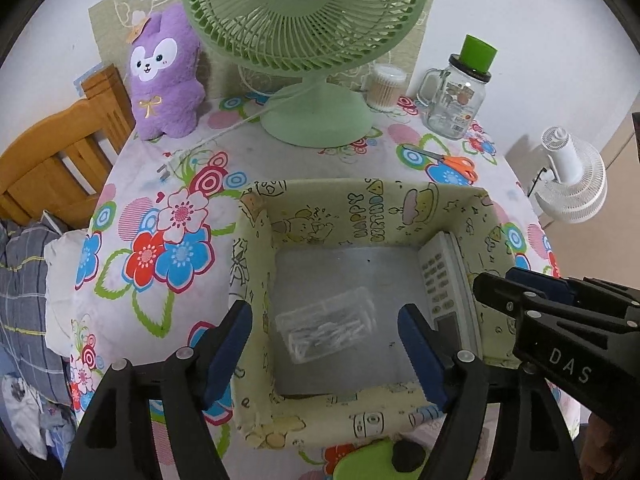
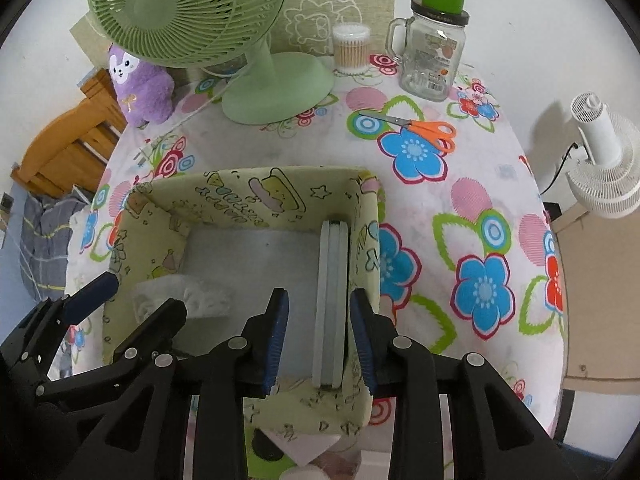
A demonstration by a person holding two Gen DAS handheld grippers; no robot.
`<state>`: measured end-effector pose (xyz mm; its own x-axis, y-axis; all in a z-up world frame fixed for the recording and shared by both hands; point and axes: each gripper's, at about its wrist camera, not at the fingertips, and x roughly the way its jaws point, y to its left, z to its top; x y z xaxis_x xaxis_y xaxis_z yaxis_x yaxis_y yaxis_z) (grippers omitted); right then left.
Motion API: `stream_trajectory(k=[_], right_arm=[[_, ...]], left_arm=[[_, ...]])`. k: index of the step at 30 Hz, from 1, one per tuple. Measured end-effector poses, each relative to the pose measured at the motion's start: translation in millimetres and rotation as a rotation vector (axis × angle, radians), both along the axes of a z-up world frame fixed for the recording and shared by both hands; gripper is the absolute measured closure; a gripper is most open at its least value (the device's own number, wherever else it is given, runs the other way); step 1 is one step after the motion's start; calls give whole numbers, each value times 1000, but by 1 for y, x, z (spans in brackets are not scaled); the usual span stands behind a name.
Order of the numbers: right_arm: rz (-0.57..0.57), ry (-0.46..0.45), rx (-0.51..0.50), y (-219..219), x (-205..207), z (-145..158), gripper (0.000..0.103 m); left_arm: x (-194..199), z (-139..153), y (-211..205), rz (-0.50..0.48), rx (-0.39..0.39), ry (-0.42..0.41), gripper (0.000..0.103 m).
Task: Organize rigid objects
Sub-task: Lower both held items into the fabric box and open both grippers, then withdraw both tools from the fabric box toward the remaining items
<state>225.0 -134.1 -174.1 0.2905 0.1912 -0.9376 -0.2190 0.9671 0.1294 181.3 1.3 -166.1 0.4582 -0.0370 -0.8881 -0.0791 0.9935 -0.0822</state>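
Observation:
A yellow cartoon-print fabric box stands on the flowered table. On its grey floor lies a clear plastic case. A white remote stands on edge against the box's right wall. My left gripper hangs open over the box, its fingers well apart from the case on both sides. My right gripper is open around the remote: a gap shows between the left pad and the remote, and the right pad sits at the box wall.
Behind the box stand a green desk fan, a purple plush, a cotton-swab tub and a glass jar with a green lid. Orange scissors lie to the back right. A wooden chair and a white fan stand off the table.

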Motion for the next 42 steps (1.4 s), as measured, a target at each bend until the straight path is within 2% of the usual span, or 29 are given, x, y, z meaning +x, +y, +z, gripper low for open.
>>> stream_trajectory(k=[2, 3, 5, 7, 9, 20, 31, 34, 42], right_arm=[[-7, -1, 4, -1, -4, 3, 65], [-10, -4, 4, -1, -7, 5, 64], [-18, -12, 2, -2, -11, 9, 58], [-48, -35, -40, -5, -16, 13, 37], [-63, -62, -35, -9, -21, 19, 31], [-72, -89, -24, -16, -46, 39, 30], [-101, -135, -15, -26, -72, 64, 29], [-113, -151, -16, -29, -79, 69, 22], [-137, -171, -13, -35, -100, 82, 19]], left_arm=[[-4, 4, 0, 1, 5, -4, 23], [-5, 5, 0, 7, 16, -7, 19], [-10, 9, 3, 14, 27, -19, 16], [-14, 11, 7, 21, 20, -19, 14], [-18, 12, 10, 28, 7, -10, 11], [-45, 30, -5, -16, 12, -42, 2], [-66, 46, 2, 3, 7, -54, 1], [-72, 52, 2, -4, 8, -65, 1], [-86, 64, 2, -20, -16, -87, 1]])
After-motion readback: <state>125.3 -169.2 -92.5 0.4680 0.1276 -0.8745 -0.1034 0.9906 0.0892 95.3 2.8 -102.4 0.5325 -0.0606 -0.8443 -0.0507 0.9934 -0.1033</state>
